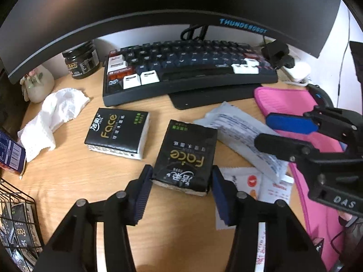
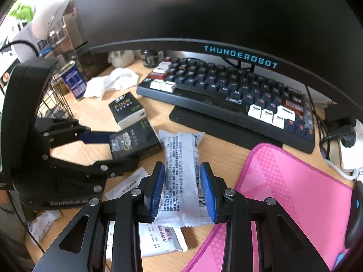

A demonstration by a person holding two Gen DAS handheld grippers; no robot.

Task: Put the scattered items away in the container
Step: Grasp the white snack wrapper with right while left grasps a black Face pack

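The left gripper (image 1: 181, 181) straddles a black rectangular tissue pack (image 1: 185, 156); a second black tissue pack (image 1: 118, 133) lies ahead-left of it. The right gripper (image 2: 182, 190) straddles a white plastic snack wrapper (image 2: 181, 176), with the dark mechanical keyboard (image 2: 226, 95) beyond it.

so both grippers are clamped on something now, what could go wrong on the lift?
1. The left gripper pinches only the near end of the black tissue pack; the soft pack could sag or slip out.
2. The white snack packet in the right gripper overlaps loose sachets; lifting may drag them along.
3. The two grippers sit close together, so they could collide on the way to the wire basket.
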